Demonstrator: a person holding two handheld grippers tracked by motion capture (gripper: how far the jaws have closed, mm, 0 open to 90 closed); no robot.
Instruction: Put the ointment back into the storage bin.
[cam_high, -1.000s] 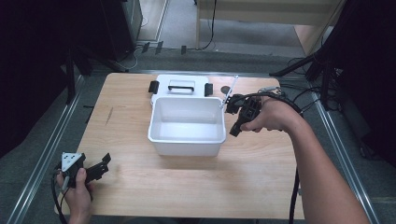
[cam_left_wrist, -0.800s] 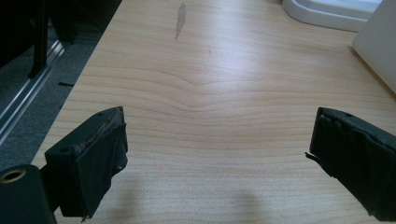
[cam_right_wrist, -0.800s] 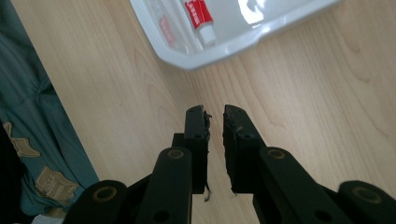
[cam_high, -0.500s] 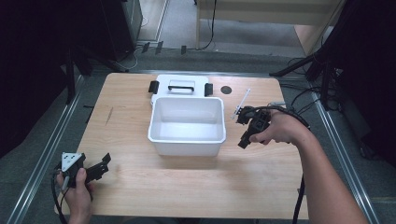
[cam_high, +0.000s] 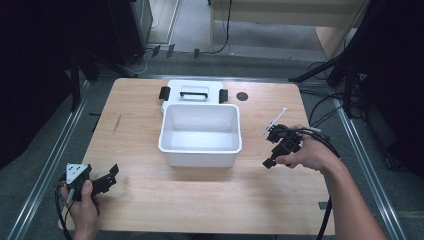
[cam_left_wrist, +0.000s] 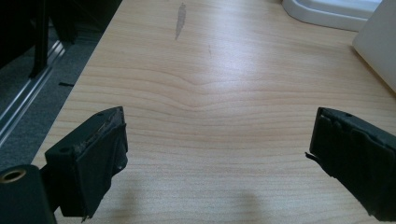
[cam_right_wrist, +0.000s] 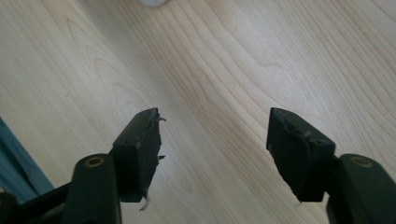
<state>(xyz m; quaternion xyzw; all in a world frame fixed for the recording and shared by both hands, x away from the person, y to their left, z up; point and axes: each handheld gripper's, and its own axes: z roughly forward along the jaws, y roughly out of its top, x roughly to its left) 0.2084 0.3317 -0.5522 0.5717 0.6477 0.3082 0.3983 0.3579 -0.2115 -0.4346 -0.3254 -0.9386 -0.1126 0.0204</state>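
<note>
Item, near edge: my left gripper (cam_high: 109, 176) rests over bare table (cam_high: 210, 195), jaws spread wide, unmoved since a second ago. Item, right side: my right gripper (cam_high: 272, 150), jaws apart and empty, has drawn back toward me from beside the white bin (cam_high: 201, 135). Item, far: bin stands open mid-table, its lid (cam_high: 192, 93) flat behind it, touching; I judge the next pick is the lid.

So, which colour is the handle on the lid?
White, set between black latches; the lid shows best in the high view.
</note>
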